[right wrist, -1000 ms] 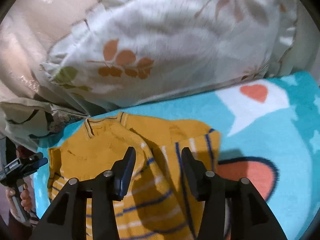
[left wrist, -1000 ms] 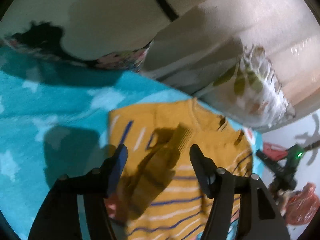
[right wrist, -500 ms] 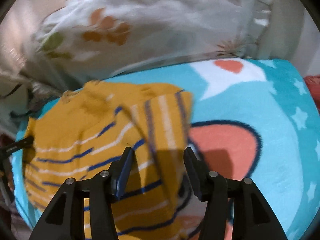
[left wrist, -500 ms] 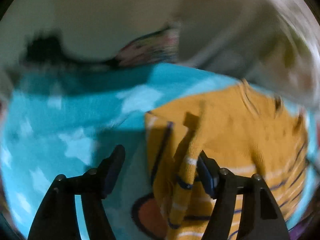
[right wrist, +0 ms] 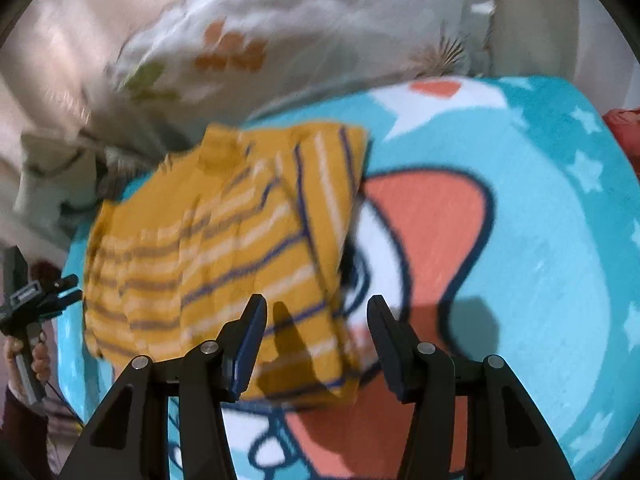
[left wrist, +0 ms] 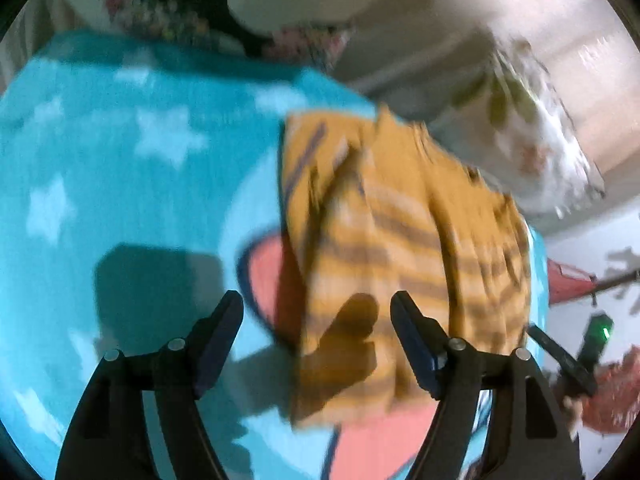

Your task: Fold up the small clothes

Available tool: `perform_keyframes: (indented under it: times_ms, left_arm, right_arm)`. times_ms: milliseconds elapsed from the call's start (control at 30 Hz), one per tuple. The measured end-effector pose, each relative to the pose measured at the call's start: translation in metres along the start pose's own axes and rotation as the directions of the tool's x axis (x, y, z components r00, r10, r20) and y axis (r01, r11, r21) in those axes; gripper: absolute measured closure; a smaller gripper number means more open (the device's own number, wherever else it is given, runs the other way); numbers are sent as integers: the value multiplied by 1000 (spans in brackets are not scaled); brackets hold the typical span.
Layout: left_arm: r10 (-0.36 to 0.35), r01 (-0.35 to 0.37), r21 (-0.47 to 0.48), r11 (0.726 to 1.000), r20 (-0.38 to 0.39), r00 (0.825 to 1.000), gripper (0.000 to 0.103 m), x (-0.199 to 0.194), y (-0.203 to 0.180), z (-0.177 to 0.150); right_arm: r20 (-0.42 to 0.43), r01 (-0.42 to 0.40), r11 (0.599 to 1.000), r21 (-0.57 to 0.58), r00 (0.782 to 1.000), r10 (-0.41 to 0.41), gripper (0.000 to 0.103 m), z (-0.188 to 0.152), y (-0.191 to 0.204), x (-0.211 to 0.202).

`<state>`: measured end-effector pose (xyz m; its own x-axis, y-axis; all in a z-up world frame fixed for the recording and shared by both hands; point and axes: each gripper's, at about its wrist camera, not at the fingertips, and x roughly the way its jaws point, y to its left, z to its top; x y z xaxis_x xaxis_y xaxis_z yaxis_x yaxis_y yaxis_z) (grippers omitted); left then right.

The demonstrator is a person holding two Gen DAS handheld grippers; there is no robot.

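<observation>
The yellow striped sweater [left wrist: 404, 248] lies partly folded on a turquoise blanket [left wrist: 132, 184] printed with white stars and a coral cartoon shape, its side panels turned in over the body. In the left wrist view it sits ahead of and slightly right of the left gripper [left wrist: 316, 340], whose jaws are opening with only air between them above the garment's near hem and the blanket; nothing is pinched. In the right wrist view the sweater [right wrist: 224, 248] lies ahead and to the left of the right gripper [right wrist: 316, 340], whose jaws stand wide and empty over its near right corner. Beyond the collar rests a white leaf-print pillow [right wrist: 280, 36]. Both views are motion-blurred.
</observation>
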<state>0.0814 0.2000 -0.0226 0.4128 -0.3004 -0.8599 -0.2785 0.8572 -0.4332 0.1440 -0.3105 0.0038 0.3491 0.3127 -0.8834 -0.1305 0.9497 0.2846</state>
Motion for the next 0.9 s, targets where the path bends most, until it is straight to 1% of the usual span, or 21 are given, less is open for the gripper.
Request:
perform_keyframes:
  times_ms: [67, 100, 133, 167, 200, 233, 267, 300, 367, 433, 467, 500, 567, 600, 700, 767, 833, 867, 900]
  left_arm:
    - [-20, 22, 24, 999, -58, 998, 26, 12, -5, -23]
    - [-15, 18, 36, 999, -84, 996, 26, 19, -10, -31]
    - [-4, 8, 46, 999, -102, 995, 26, 26, -12, -40]
    - [14, -8, 61, 998, -104, 994, 26, 31, -17, -47]
    - [40, -33, 84, 996, -79, 996, 27, 31, -22, -50]
    - [58, -49, 102, 994, -87, 995, 36, 33, -28, -52]
    - [75, -63, 106, 992, -108, 991, 79, 34, -30, -52]
    - [80, -68, 94, 993, -129, 988, 88, 32, -30, -50]
    - [66, -58, 76, 995, -118, 991, 90, 15, -30, -47]
    - [67, -61, 66, 996, -99, 993, 91, -9, -29, -45]
    - [69, -64, 61, 996, -93, 993, 97, -18, -29, -43]
    - [73, -68, 54, 996, -95, 993, 97, -24, -28, -43]
    - [73, -70, 33, 997, -106, 992, 97, -23, -25, -43]
    - [86, -83, 29, 996, -114, 990, 97, -18, -25, -45]
    - [125, -127, 0, 992, -149, 981, 96, -1, -19, -46]
    - [143, -148, -20, 989, -157, 977, 96, 1, -12, -51]
    - [150, -155, -25, 988, -132, 980, 96, -9, -4, -53]
    - [146, -151, -34, 988, -119, 982, 93, -15, 0, -53]
    - [144, -149, -45, 988, -96, 985, 89, -27, 5, -53]
  right_arm:
    - [-26, 12, 1000, -18, 1000, -13, 46, -11, 5, 10]
    - [-41, 12, 1000, -21, 999, -13, 46, -16, 8, 16]
    - [-51, 8, 1000, -24, 999, -9, 50, -21, 10, 21]
    - [-51, 5, 1000, -29, 999, -6, 55, -23, 13, 24]
    - [-53, 3, 999, -35, 999, -5, 71, -24, 16, 25]
    - [-62, -7, 999, -40, 998, 5, 89, -24, 17, 26]
    - [-76, -39, 999, -34, 996, 37, 95, -23, 17, 26]
    - [-91, -83, 996, -13, 992, 82, 95, -21, 15, 24]
    - [-91, -106, 994, 4, 990, 106, 95, -16, 10, 15]
    - [-85, -154, 986, 62, 984, 159, 96, -12, -6, -1]
    - [-76, -168, 982, 91, 982, 175, 96, -11, -14, -9]
    - [-69, -189, 974, 121, 978, 199, 96, -11, -23, -16]
    - [-66, -210, 963, 169, 973, 223, 96, -16, -37, -21]
    - [-73, -215, 957, 196, 970, 233, 96, -22, -43, -18]
    - [-123, -195, 954, 226, 966, 226, 95, -39, -47, 3]
    - [-134, -191, 953, 235, 965, 226, 93, -43, -46, 11]
    - [-109, -191, 957, 219, 970, 219, 88, -42, -42, 3]
    - [-95, -183, 963, 198, 974, 205, 85, -39, -40, -5]
    - [-76, -156, 973, 171, 982, 171, 79, -33, -37, -13]
